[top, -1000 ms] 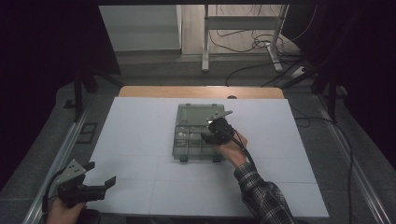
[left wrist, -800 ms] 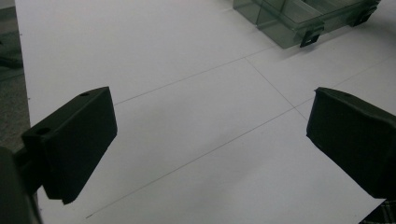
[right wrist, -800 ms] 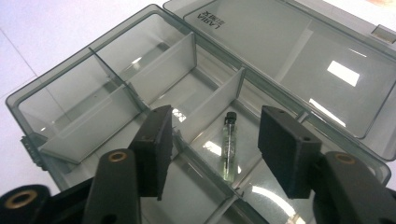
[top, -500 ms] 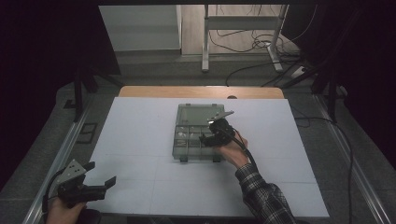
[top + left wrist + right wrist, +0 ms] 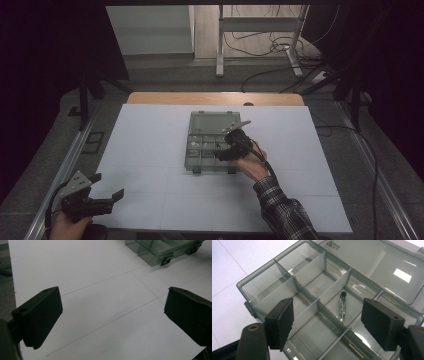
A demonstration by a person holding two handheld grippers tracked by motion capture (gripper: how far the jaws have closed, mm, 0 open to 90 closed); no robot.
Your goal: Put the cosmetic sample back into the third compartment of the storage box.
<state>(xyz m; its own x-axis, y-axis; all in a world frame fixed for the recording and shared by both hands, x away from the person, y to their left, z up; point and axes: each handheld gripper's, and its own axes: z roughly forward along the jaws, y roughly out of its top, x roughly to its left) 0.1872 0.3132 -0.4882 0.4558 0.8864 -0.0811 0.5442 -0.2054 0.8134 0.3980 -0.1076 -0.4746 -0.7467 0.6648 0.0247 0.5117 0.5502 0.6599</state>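
Note:
A clear grey compartment box (image 5: 200, 161) lies in the middle of the white table with its lid (image 5: 215, 122) folded back. My right gripper (image 5: 227, 150) hovers over the box's right side. Its jaws have just been opening and now stand open (image 5: 329, 312), gripping nothing. A small glass tube with a black cap (image 5: 342, 307) lies in a compartment (image 5: 309, 270) below the gap, untouched. My left gripper (image 5: 107, 186) is held at the table's near left corner. It is open (image 5: 112, 305) over bare table.
A thin pale stick (image 5: 355, 351) lies in the compartment nearest the right gripper. The box's front latches (image 5: 166, 260) face the near edge. White table (image 5: 150, 150) spreads around the box. Cables and a stand (image 5: 260, 45) sit on the floor beyond.
The right hand has shifted slightly toward the near side over the box. The left hand has stayed where it was.

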